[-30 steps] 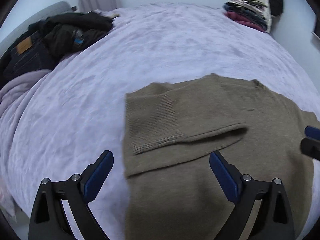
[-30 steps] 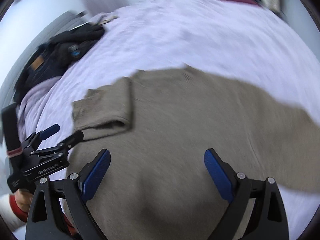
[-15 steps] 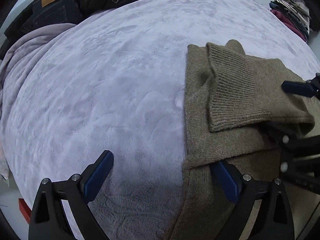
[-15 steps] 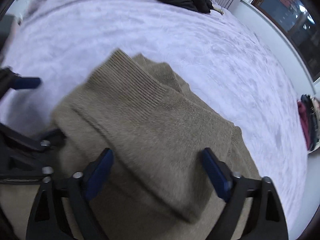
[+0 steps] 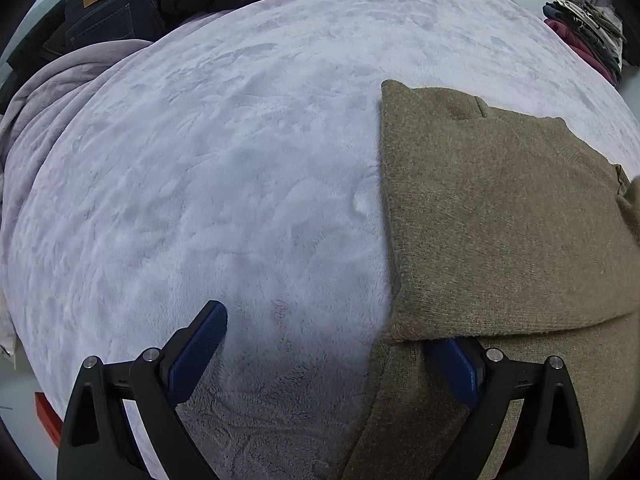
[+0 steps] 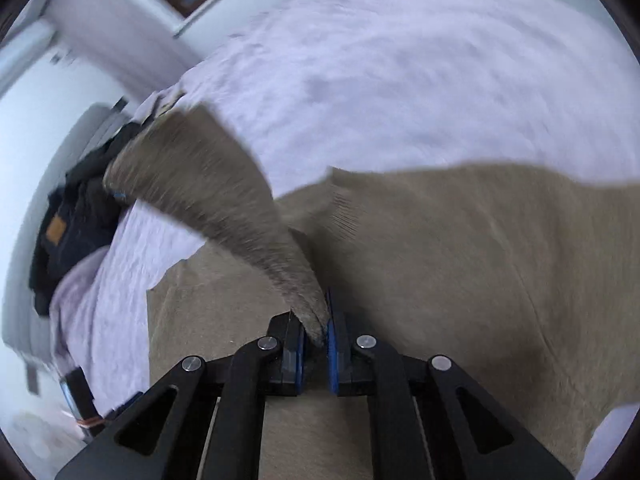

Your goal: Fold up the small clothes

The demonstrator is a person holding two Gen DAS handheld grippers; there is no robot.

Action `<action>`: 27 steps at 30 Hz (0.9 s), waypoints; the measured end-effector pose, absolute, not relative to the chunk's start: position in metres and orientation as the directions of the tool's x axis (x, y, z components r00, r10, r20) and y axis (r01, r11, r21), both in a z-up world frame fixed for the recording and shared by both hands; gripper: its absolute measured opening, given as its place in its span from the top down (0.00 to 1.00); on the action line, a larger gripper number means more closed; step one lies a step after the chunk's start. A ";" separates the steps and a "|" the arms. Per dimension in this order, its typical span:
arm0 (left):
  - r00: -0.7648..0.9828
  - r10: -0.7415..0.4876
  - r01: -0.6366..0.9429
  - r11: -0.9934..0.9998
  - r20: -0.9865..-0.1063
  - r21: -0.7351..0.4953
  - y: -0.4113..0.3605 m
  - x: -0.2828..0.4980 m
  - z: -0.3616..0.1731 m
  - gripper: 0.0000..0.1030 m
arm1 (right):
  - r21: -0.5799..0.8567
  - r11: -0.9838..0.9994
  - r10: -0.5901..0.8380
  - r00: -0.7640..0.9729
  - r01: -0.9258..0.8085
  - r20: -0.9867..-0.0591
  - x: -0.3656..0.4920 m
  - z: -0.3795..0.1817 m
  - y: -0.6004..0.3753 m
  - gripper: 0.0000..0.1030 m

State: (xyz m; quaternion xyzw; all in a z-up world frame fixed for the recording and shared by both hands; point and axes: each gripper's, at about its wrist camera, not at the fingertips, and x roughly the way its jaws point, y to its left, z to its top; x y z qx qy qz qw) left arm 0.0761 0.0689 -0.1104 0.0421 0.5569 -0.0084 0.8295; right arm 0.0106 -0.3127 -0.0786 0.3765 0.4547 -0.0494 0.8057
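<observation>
A: Right gripper (image 6: 314, 334) jaws?
B: Just closed, clamping the sweater (image 6: 460, 272) sleeve (image 6: 208, 196), which stretches up-left.
A: Left gripper (image 5: 332, 344)?
B: Spread wide; right finger (image 5: 456, 368) under the sweater's fold, on the blanket (image 5: 200, 160).

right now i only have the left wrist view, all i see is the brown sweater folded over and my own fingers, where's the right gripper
Observer: The right gripper is shut on a sleeve of the brown sweater; its jaws have just closed on it.
Operator: is the sleeve lying flat or lifted
Observer: Lifted. It rises from the jaws up and to the left, over the sweater's body, blurred with motion.
Operator: anything past the sleeve on that side
Observer: Dark clothes piled at the edge of the lilac blanket.
</observation>
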 end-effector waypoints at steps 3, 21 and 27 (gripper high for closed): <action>0.374 0.035 0.064 0.996 -0.927 0.064 0.069 0.077 -0.111 0.05 | 0.659 0.578 0.356 0.579 0.481 -0.734 -0.010 -0.107 -0.334 0.81; 0.339 0.047 0.101 0.991 -0.940 0.086 0.075 0.079 -0.108 0.00 | 0.653 0.562 0.351 0.568 0.508 -0.744 -0.023 -0.123 -0.363 0.93; 0.329 -0.095 0.167 0.985 -0.940 -0.042 0.090 0.089 -0.070 0.01 | 0.682 0.539 0.379 0.580 0.494 -0.721 -0.029 -0.115 -0.364 0.66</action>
